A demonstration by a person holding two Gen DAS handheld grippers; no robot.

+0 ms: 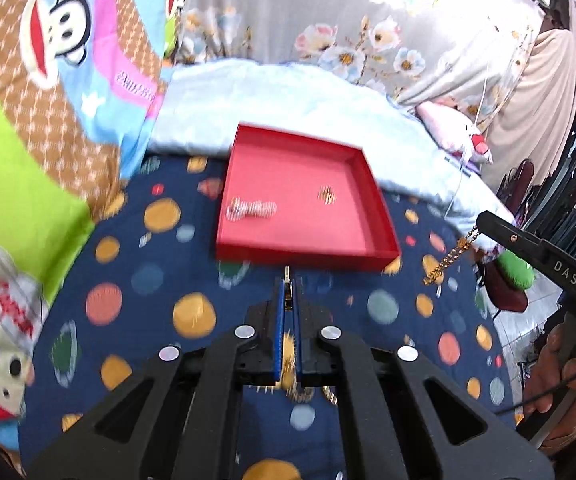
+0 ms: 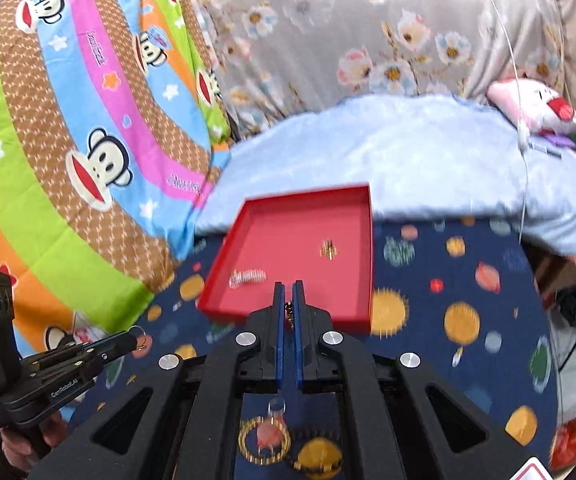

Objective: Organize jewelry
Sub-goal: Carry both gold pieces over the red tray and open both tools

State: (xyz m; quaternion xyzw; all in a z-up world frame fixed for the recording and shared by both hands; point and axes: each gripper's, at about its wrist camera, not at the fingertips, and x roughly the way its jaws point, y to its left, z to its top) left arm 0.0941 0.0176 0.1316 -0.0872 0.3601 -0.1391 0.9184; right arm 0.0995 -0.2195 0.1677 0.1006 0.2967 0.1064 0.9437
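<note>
Carrying of two pieces toward the red tray point(image 1: 381, 240) is judged to be the step in hand. The tray lies on a dotted blue sheet point(image 1: 136, 320) and already holds a silver piece point(image 1: 252, 209) near its front left and a small gold piece point(image 1: 327, 194) toward its right side. The right gripper point(image 2: 287, 286) is held level, just short of the tray's front wall, pointing into it; its jaws are nearly closed on a gold chain point(image 2: 288, 312), which hangs between the blue pads point(image 2: 298, 332). In the left wrist view the same chain point(image 1: 447, 258) is seen dangling off the tray's right front corner, with the holding hand point(image 1: 563, 380) below it. The left gripper point(image 1: 288, 276) is held low, just in front of the tray's front wall and aimed at its middle; its jaws are pressed almost together on a thin metal clasp point(image 1: 287, 274) that protrudes at the tips, with more gold jewelry blurred beneath. A gold bangle point(image 2: 264, 440) lies on the sheet nearer than the tray. Next, each gripper would need to be advanced over the front wall, lowered and opened.
</note>
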